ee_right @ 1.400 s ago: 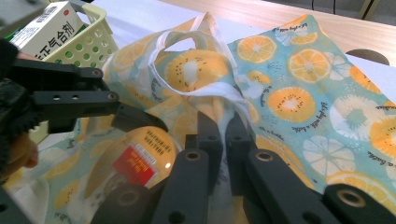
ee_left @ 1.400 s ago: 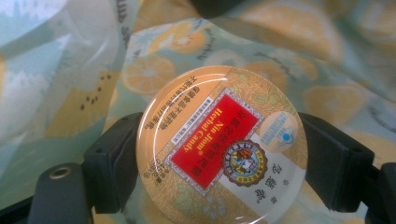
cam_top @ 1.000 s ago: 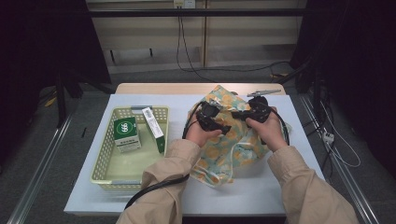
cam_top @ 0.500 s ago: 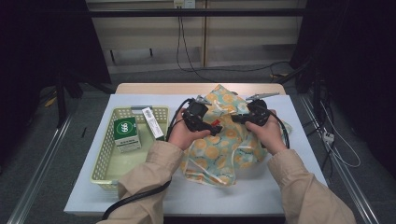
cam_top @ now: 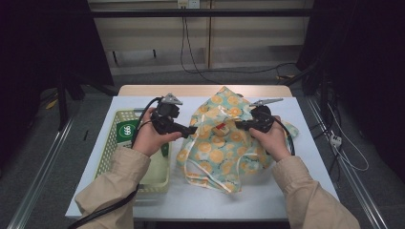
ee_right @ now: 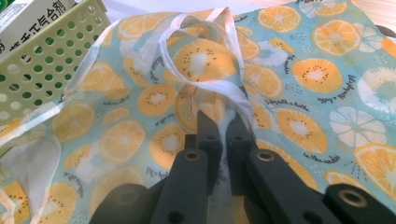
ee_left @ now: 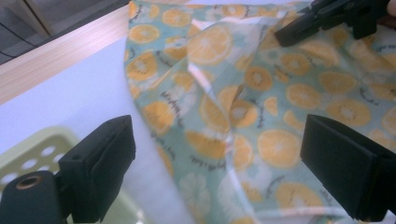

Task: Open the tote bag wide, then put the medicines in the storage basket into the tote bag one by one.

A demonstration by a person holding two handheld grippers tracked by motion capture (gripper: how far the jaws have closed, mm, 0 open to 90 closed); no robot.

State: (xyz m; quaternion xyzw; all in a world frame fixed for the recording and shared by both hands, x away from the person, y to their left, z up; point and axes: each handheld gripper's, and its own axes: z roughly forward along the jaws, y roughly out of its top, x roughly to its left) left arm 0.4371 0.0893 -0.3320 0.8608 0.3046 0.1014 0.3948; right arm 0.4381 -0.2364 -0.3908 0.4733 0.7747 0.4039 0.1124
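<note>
Landmark: fruit-print cloth (cam_top: 224, 143), heaped mid-table | Toward its basket side: yellow basket (cam_top: 112, 157) with green box (cam_top: 126, 132) stands just beside, narrow white strip between | Far of it: bare table (cam_top: 143, 102) strip, open | Near of it: bare table edge, passable | Other side: table bare, open

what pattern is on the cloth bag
Pale teal cloth bag printed with orange and white citrus slices and small black script; clearest in the right gripper view.
</note>
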